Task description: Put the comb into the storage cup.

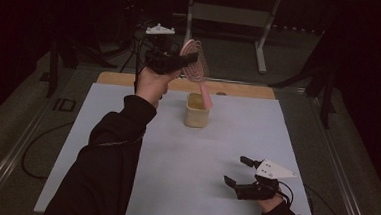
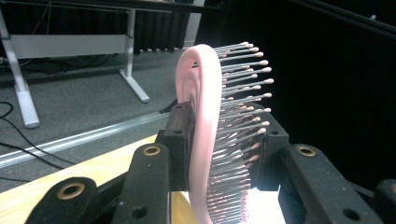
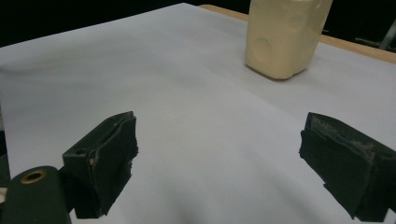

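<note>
Pink hairbrush (image 1: 195,62) is up in the air over the far side of the table, head up, handle (image 1: 206,96) angling down to the cream cup (image 1: 197,110); handle tip sits at or just inside the cup's rim, can't tell if it touches. Left tongs (image 1: 189,59) are clamped on the brush head: in the left gripper view one pad is on the smooth pink back (image 2: 198,116), the other on the bristle side (image 2: 243,112), brush (image 2: 205,140) standing upright between them. Left hand (image 1: 152,82) holds the tongs high, arm stretched forward.

Cup stands upright on the white sheet (image 1: 176,151) near the far edge, wooden table edge (image 1: 125,79) just behind it. In the right gripper view it's ahead, right of centre (image 3: 285,37).

Right tongs (image 1: 236,171) sit low at the near right corner of the sheet, jaws wide apart, nothing between them, well apart from cup and brush. Right gripper view: bare white sheet (image 3: 187,93) between the two pads (image 3: 105,158).
</note>
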Demonstrator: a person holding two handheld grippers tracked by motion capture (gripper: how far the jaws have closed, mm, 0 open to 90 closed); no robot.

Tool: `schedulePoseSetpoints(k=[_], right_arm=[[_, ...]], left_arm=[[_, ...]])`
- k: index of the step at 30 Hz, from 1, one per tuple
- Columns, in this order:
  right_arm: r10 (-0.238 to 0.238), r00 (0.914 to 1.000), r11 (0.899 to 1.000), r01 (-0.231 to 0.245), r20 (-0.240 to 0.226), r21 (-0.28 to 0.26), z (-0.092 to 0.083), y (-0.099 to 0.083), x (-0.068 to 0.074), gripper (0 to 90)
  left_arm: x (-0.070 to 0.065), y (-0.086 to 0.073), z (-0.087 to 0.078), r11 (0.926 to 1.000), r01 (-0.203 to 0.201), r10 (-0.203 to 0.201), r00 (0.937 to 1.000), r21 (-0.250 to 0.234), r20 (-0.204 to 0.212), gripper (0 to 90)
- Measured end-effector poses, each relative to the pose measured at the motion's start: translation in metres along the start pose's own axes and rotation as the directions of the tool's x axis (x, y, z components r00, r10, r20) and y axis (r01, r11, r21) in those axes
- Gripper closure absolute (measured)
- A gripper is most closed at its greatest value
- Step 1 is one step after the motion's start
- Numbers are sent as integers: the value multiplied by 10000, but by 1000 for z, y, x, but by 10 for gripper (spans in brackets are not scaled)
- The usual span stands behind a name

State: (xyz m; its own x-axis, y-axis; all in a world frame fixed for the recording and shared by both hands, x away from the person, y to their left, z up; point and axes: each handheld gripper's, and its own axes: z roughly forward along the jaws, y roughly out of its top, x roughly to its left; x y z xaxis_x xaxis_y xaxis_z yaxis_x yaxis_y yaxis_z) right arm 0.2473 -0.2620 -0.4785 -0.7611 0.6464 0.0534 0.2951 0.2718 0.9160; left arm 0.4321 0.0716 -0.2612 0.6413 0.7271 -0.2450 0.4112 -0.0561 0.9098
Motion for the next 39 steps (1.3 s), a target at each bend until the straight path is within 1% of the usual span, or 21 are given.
schedulePoseSetpoints(k=[2,3,6,7,11,12,13,16,18,21,24,29,30,32,34,36,39], right_arm=[[-10,10000,10000,10,5,-16,0,0,0,104],[-61,10000,10000,61,-7,-3,0,0,0,104],[-15,10000,10000,15,-7,-18,0,0,0,104],[-15,10000,10000,15,-7,-18,0,0,0,104],[-57,10000,10000,57,-13,-14,0,0,0,104],[-57,10000,10000,57,-13,-14,0,0,0,104],[-52,10000,10000,52,-28,-25,0,0,0,104],[-33,10000,10000,33,-31,-60,0,0,-1,104],[25,10000,10000,-25,-69,-54,-1,0,-1,104],[-59,10000,10000,58,-46,-56,-1,0,-1,104],[-31,10000,10000,30,-56,-48,-1,0,-1,104],[-27,10000,10000,27,-59,-42,-1,0,-1,104],[34,10000,10000,-35,-65,-90,0,0,-1,104],[39,10000,10000,-39,-58,-78,-1,0,-1,104],[20,10000,9999,-20,-74,-104,0,0,-2,104],[10,10000,10000,-11,-93,-84,-1,0,-1,104],[27,10000,10000,-28,-71,-87,-1,0,-1,104]], left_arm=[[2,1,1,10000,97,-97,9999,7,-94,665],[3,1,1,10000,83,-83,9998,3,-166,665],[4,1,4,10000,15,-15,9992,3,-391,665],[5,1,5,10000,-2,2,9992,6,-399,665],[5,0,10,10000,-87,85,9979,-22,-647,665],[5,0,10,10000,-87,85,9979,-22,-647,665],[5,-1,12,9999,-122,118,9965,-44,-826,665],[8,-4,16,10000,-24,23,9963,-19,-863,665],[9,-6,18,9999,41,-50,9960,-104,-888,665],[11,-10,22,10000,-18,10,9945,-78,-1046,664],[14,-13,26,9999,87,-93,9940,-63,-1089,664],[15,-17,31,10000,-49,44,9918,-39,-1280,665],[16,-18,33,10000,-17,15,9921,-20,-1252,664],[16,-20,35,10000,-5,2,9916,-22,-1290,664],[17,-22,37,10000,62,-63,9923,-11,-1240,664],[17,-24,39,10000,-31,37,9906,47,-1368,664],[19,-27,41,9999,95,-84,9909,83,-1344,664]])
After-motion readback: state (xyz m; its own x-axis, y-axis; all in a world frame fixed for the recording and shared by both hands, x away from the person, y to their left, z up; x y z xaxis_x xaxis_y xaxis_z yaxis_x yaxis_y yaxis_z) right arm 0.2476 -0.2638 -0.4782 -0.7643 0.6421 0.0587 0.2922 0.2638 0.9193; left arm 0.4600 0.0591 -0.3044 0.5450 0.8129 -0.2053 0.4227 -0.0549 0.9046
